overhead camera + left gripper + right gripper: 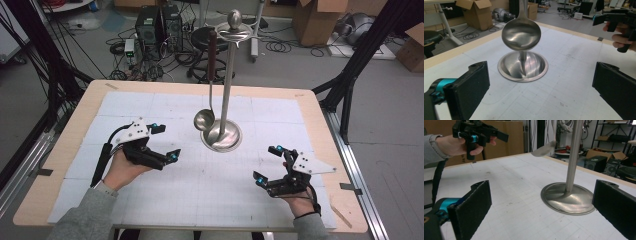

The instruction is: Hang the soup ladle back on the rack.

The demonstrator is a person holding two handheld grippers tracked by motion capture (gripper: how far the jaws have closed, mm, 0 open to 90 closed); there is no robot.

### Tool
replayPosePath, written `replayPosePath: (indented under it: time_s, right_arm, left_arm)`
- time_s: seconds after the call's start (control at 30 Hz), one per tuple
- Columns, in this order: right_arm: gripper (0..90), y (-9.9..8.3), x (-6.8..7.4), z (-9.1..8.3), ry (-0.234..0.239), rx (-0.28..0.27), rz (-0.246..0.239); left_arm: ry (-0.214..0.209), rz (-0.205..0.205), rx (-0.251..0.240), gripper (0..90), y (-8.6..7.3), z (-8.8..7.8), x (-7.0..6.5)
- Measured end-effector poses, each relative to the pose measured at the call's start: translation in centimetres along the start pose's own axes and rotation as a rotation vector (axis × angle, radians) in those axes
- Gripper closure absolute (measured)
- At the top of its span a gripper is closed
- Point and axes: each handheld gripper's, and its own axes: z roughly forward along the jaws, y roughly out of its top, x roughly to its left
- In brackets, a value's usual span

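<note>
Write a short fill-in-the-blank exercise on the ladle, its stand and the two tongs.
1. The ladle hangs from the top of the ____.
2. The jaws of the left tongs stand ____.
3. The ladle's bowl hangs ____ the stand's round base.
4. Both tongs hold ____; the right tongs gape too.

Missing words: stand; open; above; nothing

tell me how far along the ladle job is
Done: the ladle hangs from the top of the metal stand, its bowl just above the stand's round base. In hand: nothing; the left gripper and right gripper are both open and empty, apart from the stand on either side. Left: apparently little, perhaps just drawing the hands back.
</note>
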Motion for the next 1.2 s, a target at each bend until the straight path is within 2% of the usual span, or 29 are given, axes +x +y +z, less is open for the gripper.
replayPosePath:
  time_s: [0.03, 0.1, 0.13, 0.2, 0.37, 0.5, 0.57, 0.67, 0.83, 0.93, 1.2]
  right_arm:
    - [1.4, 0.0, 0.0, 0.0, 0.001, 0.001, 0.002]
    - [1.4, 0.0, 0.0, 0.1, -0.001, 0.0, -0.002]
    - [1.4, 0.0, -0.1, 0.1, 0.0, 0.0, -0.003]
    - [1.4, 0.0, -0.1, 0.1, -0.001, -0.001, -0.002]
    - [1.4, 0.0, 0.0, 0.0, -0.002, -0.001, 0.002]
    - [1.4, 0.1, -0.1, 0.0, -0.003, -0.006, 0.001]
    - [1.4, 0.1, -0.1, 0.0, -0.003, -0.006, 0.001]
    - [1.4, 0.1, -0.1, -0.1, -0.004, -0.008, 0.001]
    - [1.4, 0.1, -0.1, -0.1, -0.007, -0.012, 0.004]
    - [1.4, 0.1, -0.2, -0.1, -0.005, -0.01, 0.007]
    - [1.4, 0.1, -0.3, -0.2, -0.02, -0.012, 0.011]
  left_arm:
    - [0.009, -0.001, 0.014, 1.7, -0.1, -0.2, 0.0]
    - [0.011, 0.0, -0.012, 1.7, -0.5, -0.6, 0.1]
    - [0.007, -0.008, -0.015, 1.7, -0.8, -0.9, 0.0]
    - [0.015, 0.0, -0.011, 1.7, -1.2, -1.3, 0.1]
    - [0.043, -0.027, -0.023, 1.7, -1.9, -2.6, 0.7]
    - [0.066, -0.019, -0.023, 1.7, -2.7, -3.5, 1.0]
    - [0.076, -0.027, -0.016, 1.7, -3.0, -3.9, 1.2]
    - [0.097, -0.024, -0.043, 1.7, -3.5, -4.6, 1.3]
    - [0.124, -0.029, -0.032, 1.7, -4.7, -5.6, 1.6]
    - [0.14, -0.018, -0.052, 1.7, -5.1, -6.3, 1.7]
    - [0.177, -0.029, -0.09, 1.7, -5.9, -7.7, 2.0]
